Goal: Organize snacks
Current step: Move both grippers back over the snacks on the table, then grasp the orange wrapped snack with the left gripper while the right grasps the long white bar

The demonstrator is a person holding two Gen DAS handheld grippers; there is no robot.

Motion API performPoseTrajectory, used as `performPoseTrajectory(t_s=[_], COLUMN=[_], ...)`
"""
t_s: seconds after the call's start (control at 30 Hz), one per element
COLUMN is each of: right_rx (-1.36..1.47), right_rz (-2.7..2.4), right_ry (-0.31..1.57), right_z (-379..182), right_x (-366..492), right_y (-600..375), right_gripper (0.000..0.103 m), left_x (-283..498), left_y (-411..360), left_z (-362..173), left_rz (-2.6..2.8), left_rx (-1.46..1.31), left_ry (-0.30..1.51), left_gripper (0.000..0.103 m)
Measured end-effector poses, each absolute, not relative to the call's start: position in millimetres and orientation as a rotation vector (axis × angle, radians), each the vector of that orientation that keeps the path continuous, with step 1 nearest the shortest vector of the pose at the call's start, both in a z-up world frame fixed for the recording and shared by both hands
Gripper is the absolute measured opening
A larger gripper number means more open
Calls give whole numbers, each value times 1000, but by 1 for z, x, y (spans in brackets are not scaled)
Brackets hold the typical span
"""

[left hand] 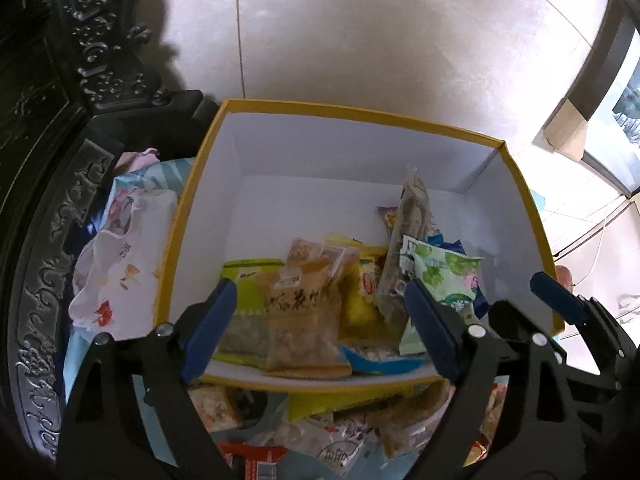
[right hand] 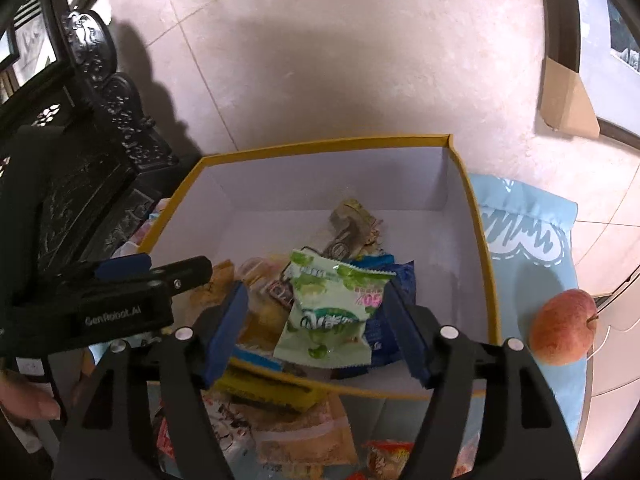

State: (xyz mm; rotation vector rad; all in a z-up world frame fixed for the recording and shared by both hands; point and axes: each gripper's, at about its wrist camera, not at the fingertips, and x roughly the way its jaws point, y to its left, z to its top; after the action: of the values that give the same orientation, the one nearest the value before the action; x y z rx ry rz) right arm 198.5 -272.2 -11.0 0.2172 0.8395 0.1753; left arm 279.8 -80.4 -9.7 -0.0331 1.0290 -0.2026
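Observation:
A yellow-rimmed white box (left hand: pixel 400 120) (right hand: pixel 476 200) holds several snack packets at its near side. An orange peanut packet (left hand: pixel 304 312) lies between my left fingers. A green and white packet (left hand: pixel 444 276) (right hand: pixel 328 312) lies on top of the pile at the right. My left gripper (left hand: pixel 320 328) is open and empty above the box's near edge. My right gripper (right hand: pixel 320 332) is open and empty over the green packet. The right gripper also shows in the left wrist view (left hand: pixel 560 300), and the left gripper in the right wrist view (right hand: pixel 132 276). More packets (left hand: pixel 348 436) (right hand: pixel 304 440) lie in front of the box.
A dark carved wooden chair (left hand: pixel 52 208) (right hand: pixel 88 152) stands at the left. A white floral bag (left hand: pixel 120 260) sits left of the box. A red apple (right hand: pixel 564 332) rests on a light blue cloth (right hand: pixel 528 232) to the right. A cardboard box (right hand: pixel 568 96) stands on the tiled floor.

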Motion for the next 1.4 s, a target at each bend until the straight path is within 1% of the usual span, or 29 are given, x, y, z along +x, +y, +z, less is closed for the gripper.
performPoseTrajectory(t_s=[0.17, 0.27, 0.33, 0.4, 0.57, 0.87, 1.0, 1.27, 1.4], right_rx=[209, 200, 179, 155, 129, 111, 107, 93, 82], right_rz=[187, 192, 198, 195, 203, 235, 246, 274, 272], right_ry=[810, 780, 772, 757, 825, 956, 968, 998, 1011], right_z=[-2, 6, 9, 9, -8, -47, -52, -66, -69], right_x=[174, 152, 135, 113, 82, 37, 28, 15, 11], right_y=[-268, -265, -262, -260, -253, -231, -226, -211, -208], right_gripper=[73, 76, 89, 94, 94, 94, 94, 94, 94], left_x=[258, 240, 223, 207, 170, 115, 105, 97, 95], left_y=[-68, -58, -49, -39, -16, 18, 25, 27, 29], left_z=[1, 7, 8, 7, -8, -65, -75, -89, -110], left_rz=[-190, -186, -183, -177, -149, -78, -67, -61, -53], left_rx=[-37, -52, -60, -66, -82, -67, -72, -56, -59], left_ry=[1022, 1010, 1012, 1017, 1067, 1191, 1213, 1225, 1256], left_gripper=[88, 88, 88, 88, 88, 88, 88, 92, 92])
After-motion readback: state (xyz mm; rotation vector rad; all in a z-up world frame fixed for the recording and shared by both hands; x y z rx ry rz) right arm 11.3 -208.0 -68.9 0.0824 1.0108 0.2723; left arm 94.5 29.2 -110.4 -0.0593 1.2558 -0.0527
